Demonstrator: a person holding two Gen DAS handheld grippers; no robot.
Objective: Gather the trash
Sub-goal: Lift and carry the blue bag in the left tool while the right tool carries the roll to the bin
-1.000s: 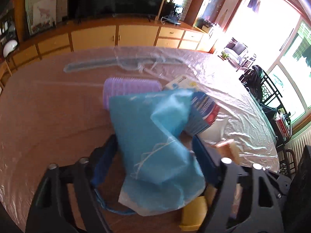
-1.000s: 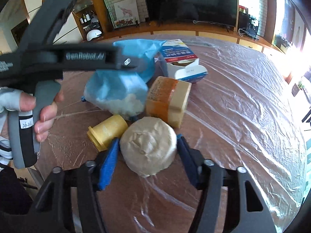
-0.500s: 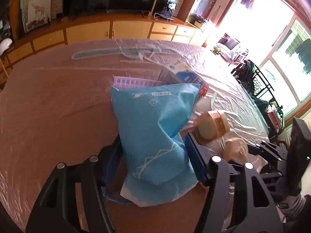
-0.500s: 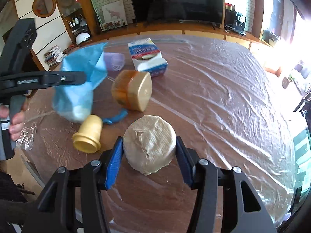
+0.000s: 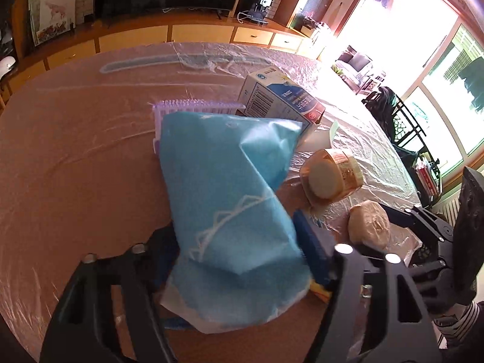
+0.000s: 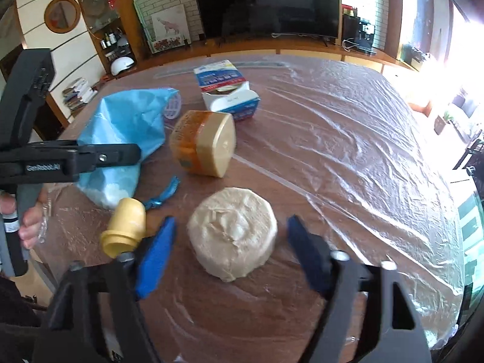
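On the film-covered table, my left gripper (image 5: 233,242) is shut on a light blue plastic bag (image 5: 230,199), which stands up between its blue pads. From the right wrist the same blue bag (image 6: 130,127) shows at the left, with a left-gripper finger (image 6: 121,154) across it. My right gripper (image 6: 231,220) straddles a round cream-coloured wad (image 6: 233,233) lying on the table. Its jaws are opening, and both pads stand clear of the wad. The wad (image 5: 367,224) also shows at the right of the left wrist view.
An orange jar (image 6: 202,143) lies on its side behind the wad, beside a blue-and-white carton (image 6: 225,90). A yellow cup (image 6: 125,227) and a blue string (image 6: 165,193) lie at the left. A purple basket (image 5: 193,107) sits behind the bag. A hand (image 6: 30,227) holds the left gripper's handle.
The right jaws were closed against the cream wad and have now spread off it. The left jaws have narrowed onto the blue bag, and that gripper has shifted sideways.
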